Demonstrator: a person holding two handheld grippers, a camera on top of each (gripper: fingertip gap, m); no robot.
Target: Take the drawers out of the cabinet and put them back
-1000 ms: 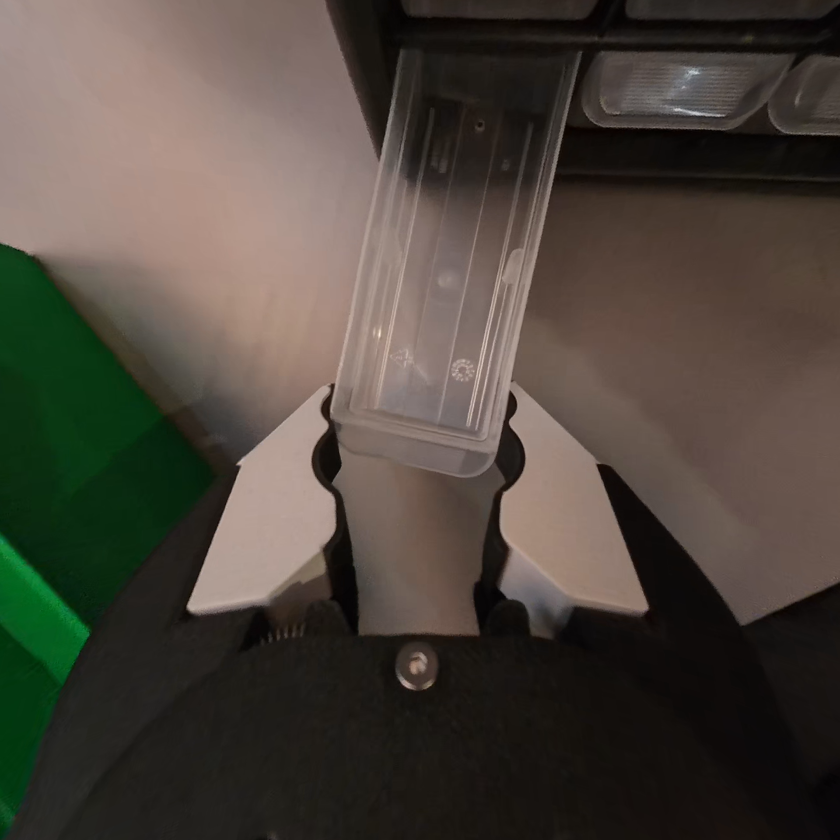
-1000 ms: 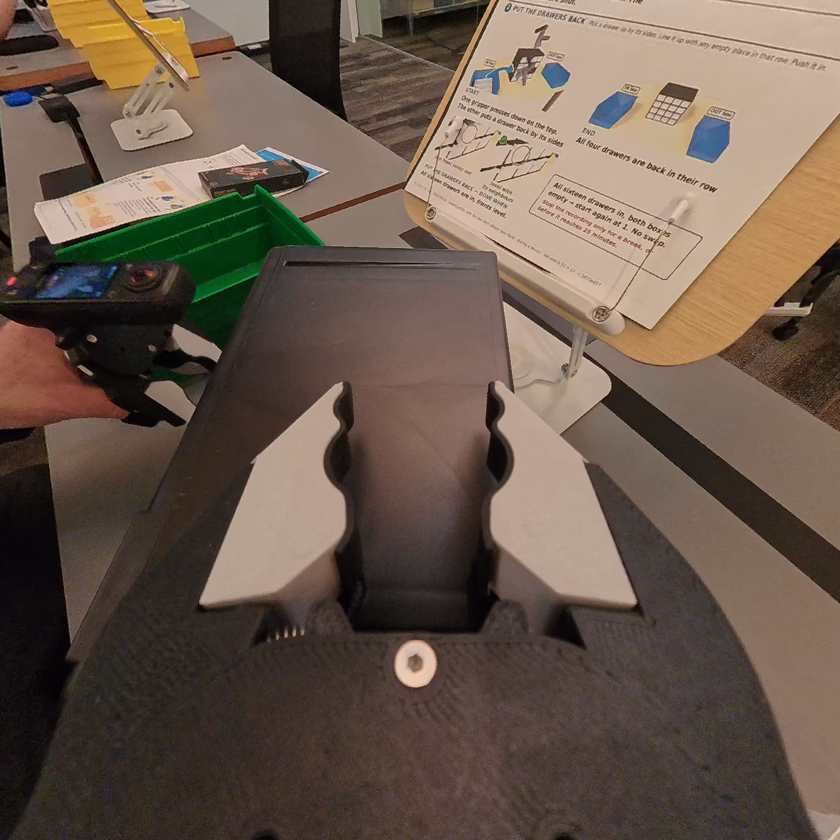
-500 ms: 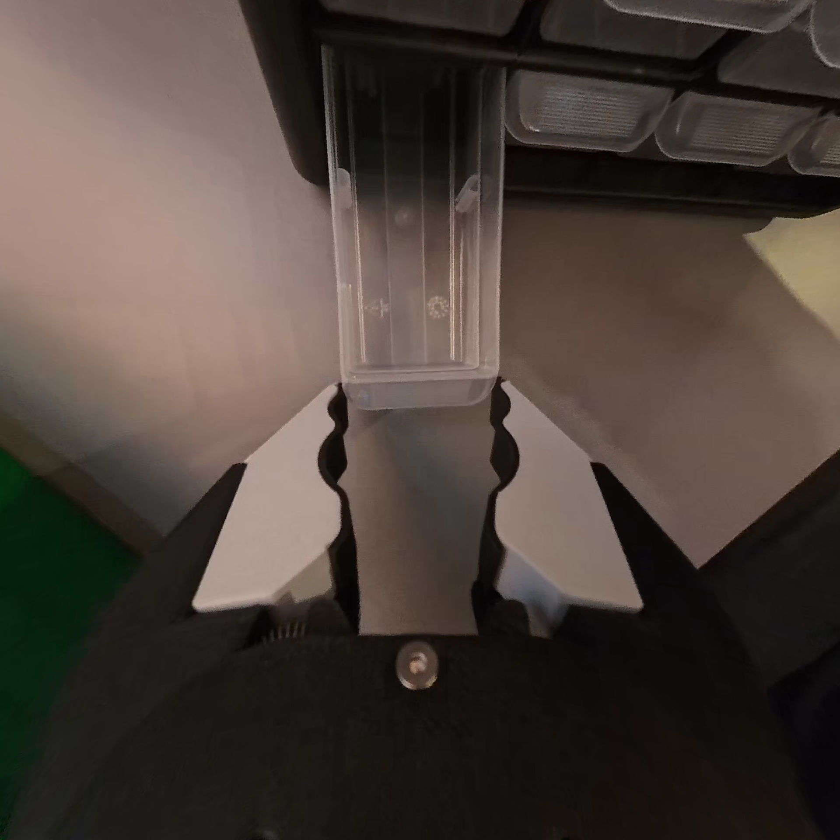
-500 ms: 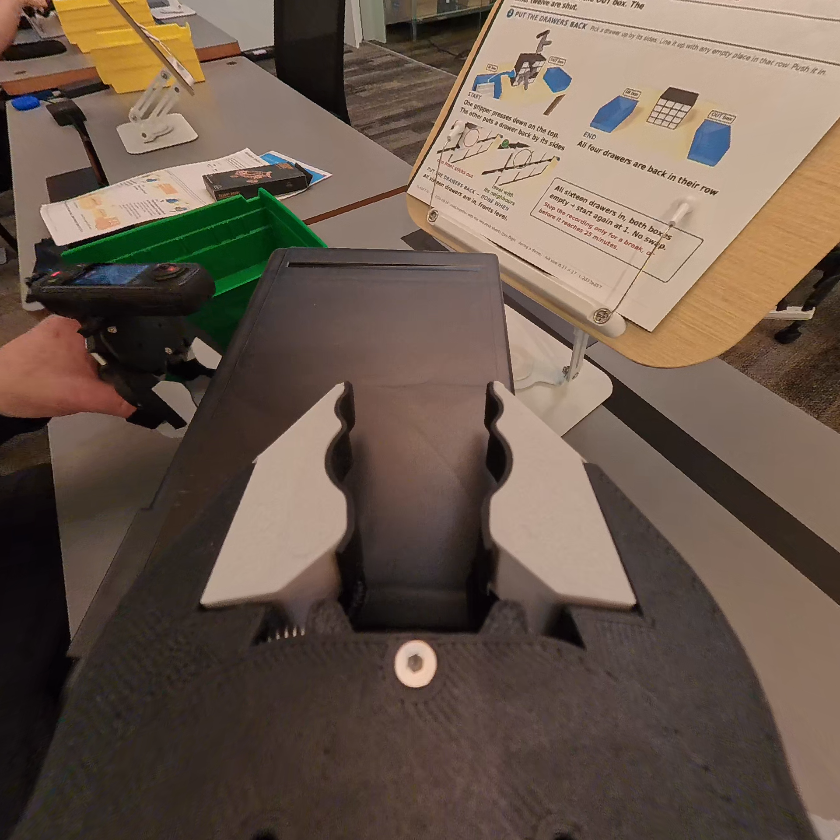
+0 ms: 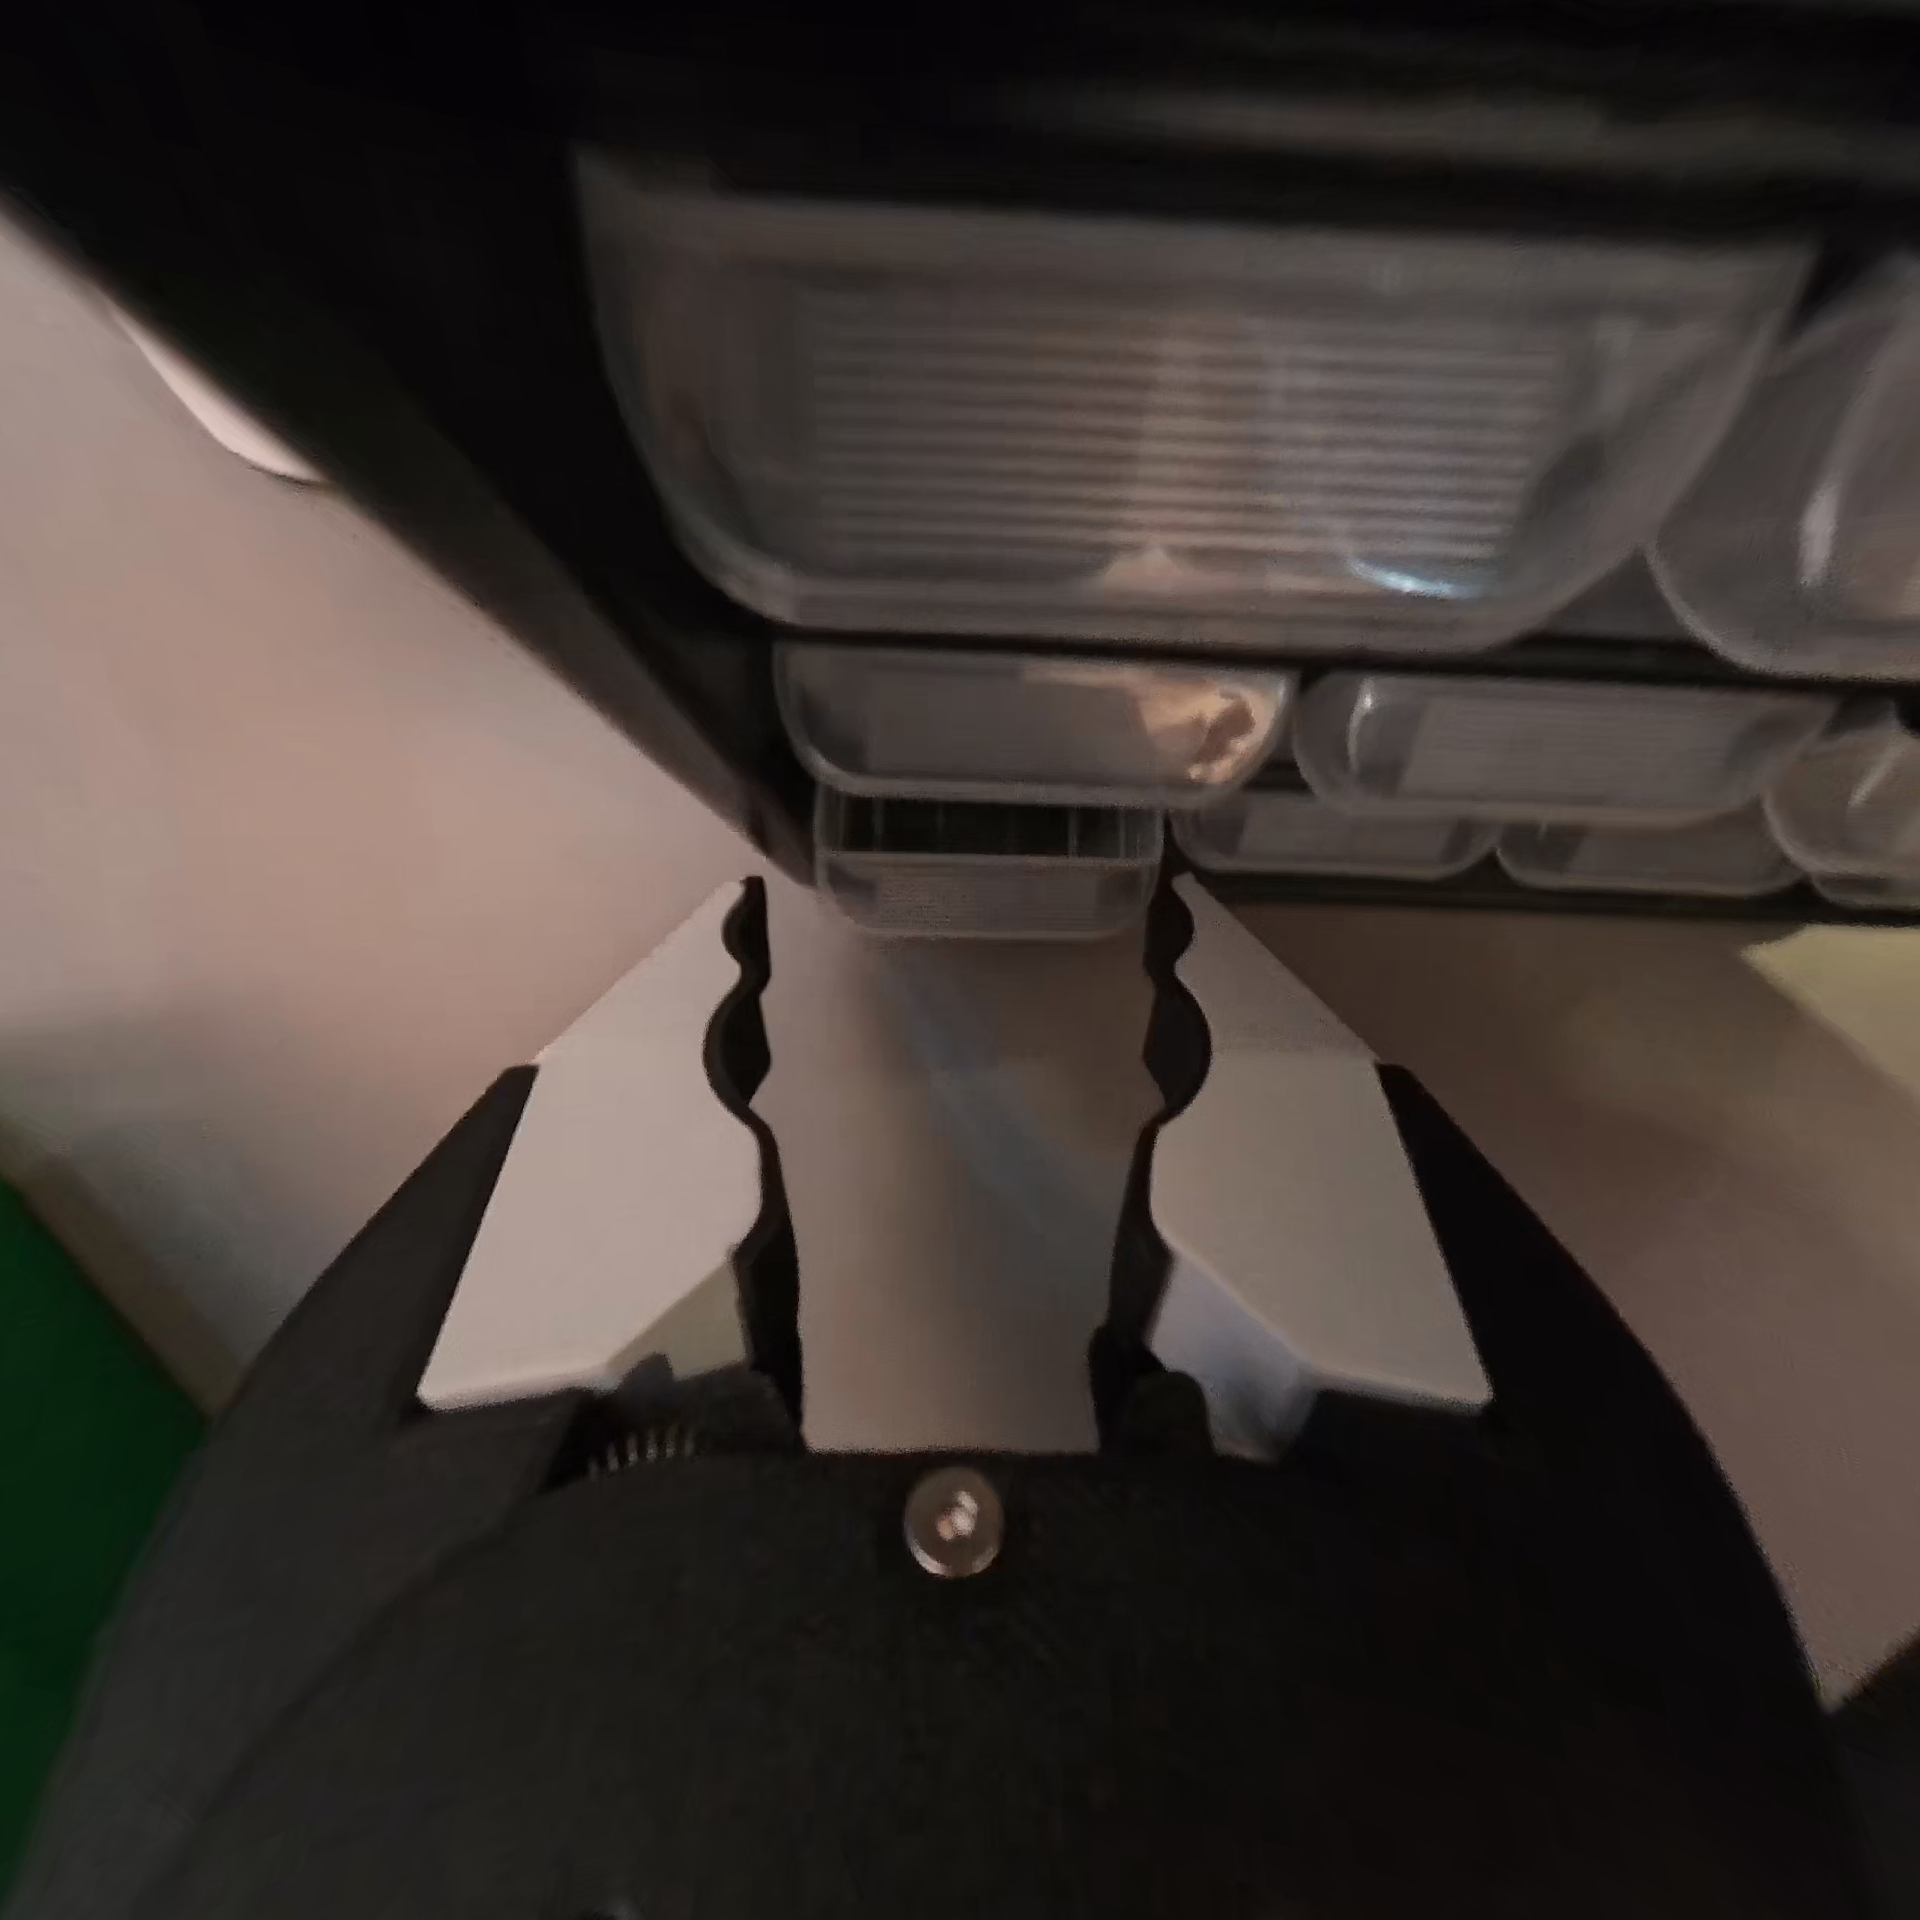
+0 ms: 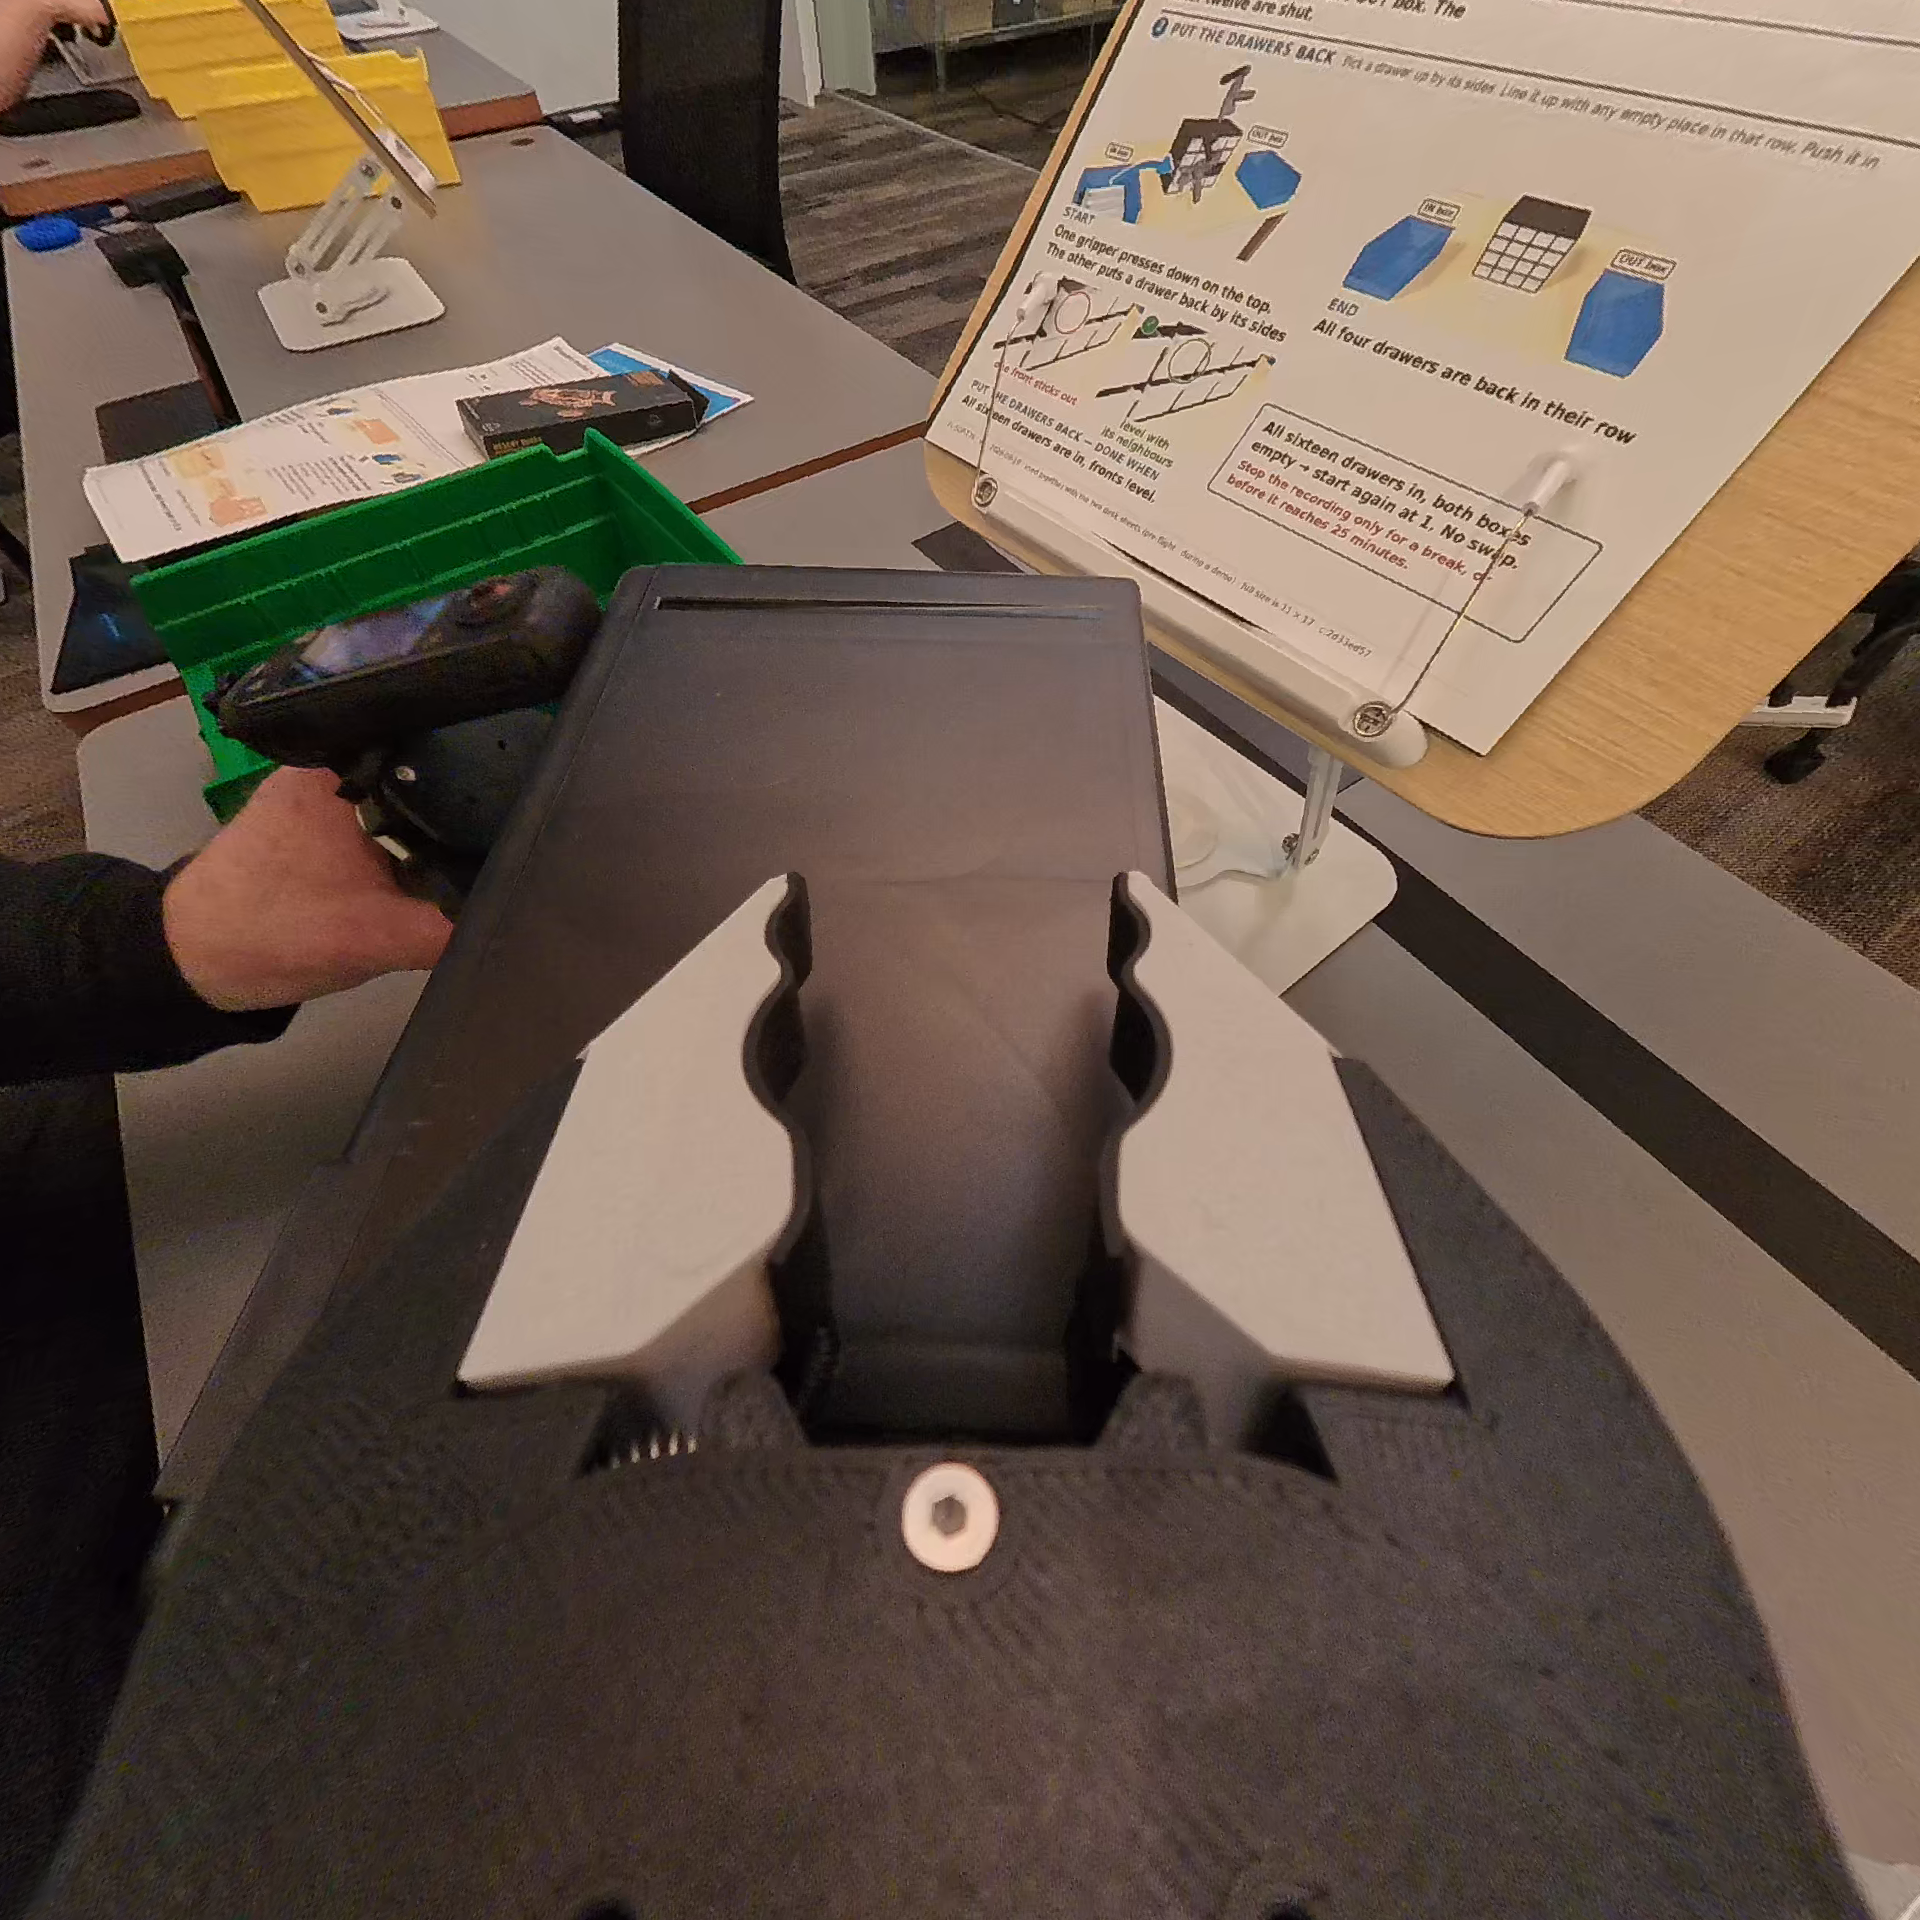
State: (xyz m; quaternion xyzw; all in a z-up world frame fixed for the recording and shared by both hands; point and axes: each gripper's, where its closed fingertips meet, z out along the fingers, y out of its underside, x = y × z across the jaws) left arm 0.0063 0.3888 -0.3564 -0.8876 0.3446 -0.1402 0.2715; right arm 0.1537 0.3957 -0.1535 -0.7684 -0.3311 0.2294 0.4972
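Note:
In the left wrist view I am close under the black cabinet (image 5: 468, 416) front. A clear drawer (image 5: 987, 883) sits almost fully in the bottom-left slot; only its front shows. My left gripper (image 5: 961, 894) has its fingertips at the two sides of that front, at the same width as before. Other clear drawers (image 5: 1143, 416) fill the slots above and to the right. My right gripper (image 6: 956, 904) is open and empty, lying over the cabinet's flat black top (image 6: 883, 727). The left gripper also shows in the right wrist view (image 6: 416, 665), held by a hand (image 6: 291, 894) at the cabinet's left side.
A green bin (image 6: 416, 561) stands left of the cabinet. A slanted wooden board with an instruction sheet (image 6: 1455, 364) stands behind it to the right. Papers and a small black box (image 6: 582, 410) lie on the far table, with yellow bins (image 6: 281, 104) beyond.
My left gripper pushed the clear drawer from tilted and mostly out to almost fully inside the bottom-left slot, moving right up to the cabinet. The right gripper stayed on the cabinet top.

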